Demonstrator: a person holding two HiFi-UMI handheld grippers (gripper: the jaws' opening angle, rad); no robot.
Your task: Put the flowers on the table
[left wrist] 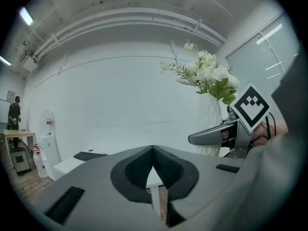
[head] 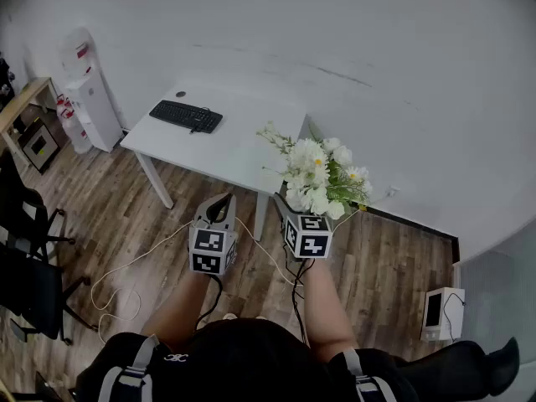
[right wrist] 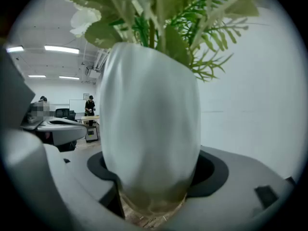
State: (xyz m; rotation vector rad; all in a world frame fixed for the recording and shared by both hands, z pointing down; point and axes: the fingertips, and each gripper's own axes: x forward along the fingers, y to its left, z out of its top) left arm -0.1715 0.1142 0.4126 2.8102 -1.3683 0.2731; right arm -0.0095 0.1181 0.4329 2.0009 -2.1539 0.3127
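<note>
White flowers (head: 318,174) with green leaves stand in a white vase (right wrist: 149,124). My right gripper (head: 293,206) is shut on the vase's lower body, both pads pressing its sides, and holds it upright above the wooden floor in front of the white table (head: 226,145). In the head view the blooms hide the vase. My left gripper (head: 221,205) hovers just left of it, shut with nothing between its jaws (left wrist: 153,150). The left gripper view shows the vase (left wrist: 210,124) and flowers (left wrist: 207,73) to its right, and the table (left wrist: 67,163) beyond.
A black keyboard (head: 186,115) lies at the table's far left. A water dispenser (head: 88,90) and a wooden desk (head: 21,107) stand at the left wall, and office chairs (head: 25,224) nearer. A white device (head: 442,312) sits on the floor at right. Cables (head: 126,283) trail over the floor.
</note>
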